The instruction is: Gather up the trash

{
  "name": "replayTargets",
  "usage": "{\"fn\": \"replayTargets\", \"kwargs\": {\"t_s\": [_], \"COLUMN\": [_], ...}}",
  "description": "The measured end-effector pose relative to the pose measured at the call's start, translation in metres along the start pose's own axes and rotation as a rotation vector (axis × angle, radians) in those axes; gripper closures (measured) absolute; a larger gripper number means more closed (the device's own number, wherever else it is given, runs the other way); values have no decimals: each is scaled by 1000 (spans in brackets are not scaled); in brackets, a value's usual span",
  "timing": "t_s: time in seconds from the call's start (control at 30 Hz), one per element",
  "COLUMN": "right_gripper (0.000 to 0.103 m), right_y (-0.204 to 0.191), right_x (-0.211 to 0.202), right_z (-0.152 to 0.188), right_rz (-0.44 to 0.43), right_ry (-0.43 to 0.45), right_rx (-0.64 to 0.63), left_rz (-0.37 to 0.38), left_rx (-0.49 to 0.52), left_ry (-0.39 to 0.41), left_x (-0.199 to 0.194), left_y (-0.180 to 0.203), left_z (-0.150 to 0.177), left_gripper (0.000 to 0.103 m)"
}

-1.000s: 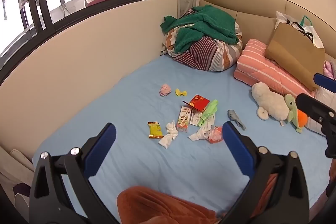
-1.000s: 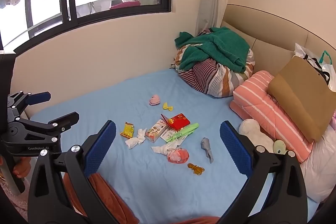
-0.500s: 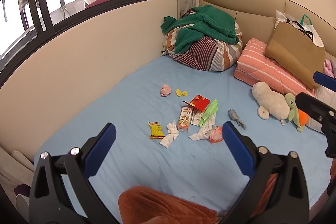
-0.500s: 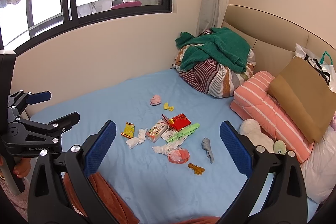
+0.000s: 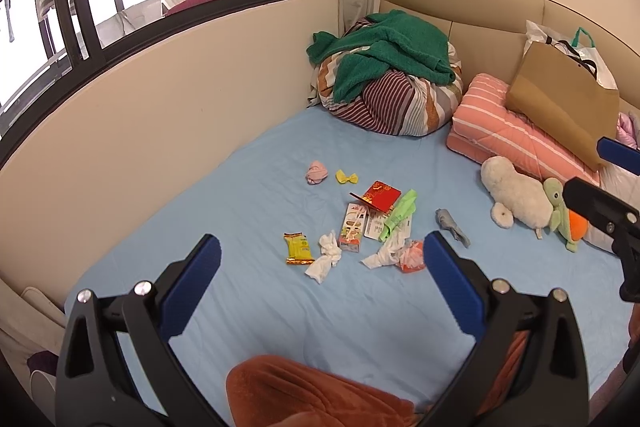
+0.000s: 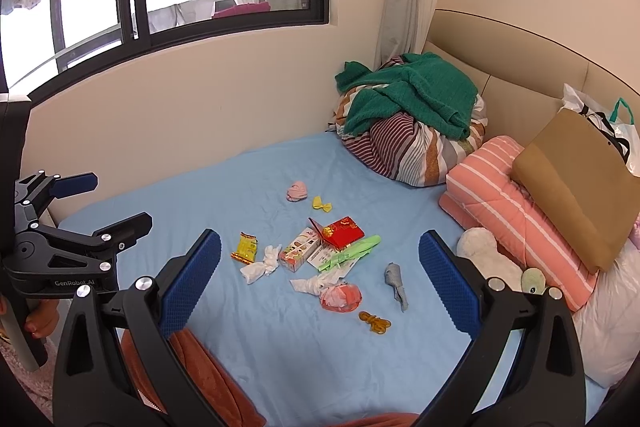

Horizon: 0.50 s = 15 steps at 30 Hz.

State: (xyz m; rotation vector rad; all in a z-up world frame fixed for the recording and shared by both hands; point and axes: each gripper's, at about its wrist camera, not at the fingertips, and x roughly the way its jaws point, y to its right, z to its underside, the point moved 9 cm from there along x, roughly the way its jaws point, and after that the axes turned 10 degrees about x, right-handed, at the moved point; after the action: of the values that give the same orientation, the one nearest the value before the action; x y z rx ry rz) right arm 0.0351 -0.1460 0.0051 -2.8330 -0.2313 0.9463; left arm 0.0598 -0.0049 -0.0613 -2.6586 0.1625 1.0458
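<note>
Litter lies in a loose cluster mid-bed on the blue sheet (image 5: 248, 187): a yellow wrapper (image 5: 298, 248), a crumpled white tissue (image 5: 327, 257), a small carton (image 5: 353, 227), a red packet (image 5: 378, 195), a green wrapper (image 5: 398, 215), a second tissue (image 5: 386, 253) and a red-white crumpled wrapper (image 5: 412, 256). The right wrist view shows the same wrapper (image 6: 245, 247), carton (image 6: 299, 249), red packet (image 6: 342, 231) and crumpled wrapper (image 6: 340, 297). My left gripper (image 5: 318, 287) hovers open, short of the pile. My right gripper (image 6: 320, 277) is open too, above the bed's near part.
A pink sock ball (image 5: 316, 173), yellow bow (image 5: 346, 177), grey sock (image 5: 450, 223) and amber hair tie (image 6: 375, 321) lie around the litter. Striped bedding bundle with green towel (image 5: 388, 83), pink pillow (image 5: 516, 135), brown paper bag (image 5: 560, 107), plush toys (image 5: 516, 197) line the headboard. Orange blanket (image 5: 312, 395) is nearest.
Both views have barely shifted; the litter sits slightly lower and nearer in the left wrist view. Both grippers stay open and nothing was picked up.
</note>
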Motion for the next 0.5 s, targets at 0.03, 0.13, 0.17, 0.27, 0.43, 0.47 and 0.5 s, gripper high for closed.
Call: {"fn": "replayTargets", "kwargs": {"t_s": [0.03,0.13,0.17,0.27,0.43,0.47,0.5], "right_gripper": [7,7,7,7,7,7,7], "right_y": [0,-2,1,0,-1,0,-1], "right_x": [0,-1,1,-1,-1,0,-1], "right_z": [0,-1,0,0,-1,0,-1], "right_rz": [0,2,1,0,1,1,1], "right_ry": [0,1,1,1,1,2,2], "right_rx": [0,0,0,0,-1,1,1], "left_rz": [0,-1,-1,-1,-2,-1,-2], "left_rx": [0,1,0,2,2,3,2], "left_ry": [-1,0,0,0,1,1,0], "left_x": [0,0,0,0,0,0,0], "left_y": [1,-2,-2,-2,-2,-2,-2], "left_z": [1,0,0,0,0,0,0], "left_gripper": [3,3,3,3,3,3,3]}}
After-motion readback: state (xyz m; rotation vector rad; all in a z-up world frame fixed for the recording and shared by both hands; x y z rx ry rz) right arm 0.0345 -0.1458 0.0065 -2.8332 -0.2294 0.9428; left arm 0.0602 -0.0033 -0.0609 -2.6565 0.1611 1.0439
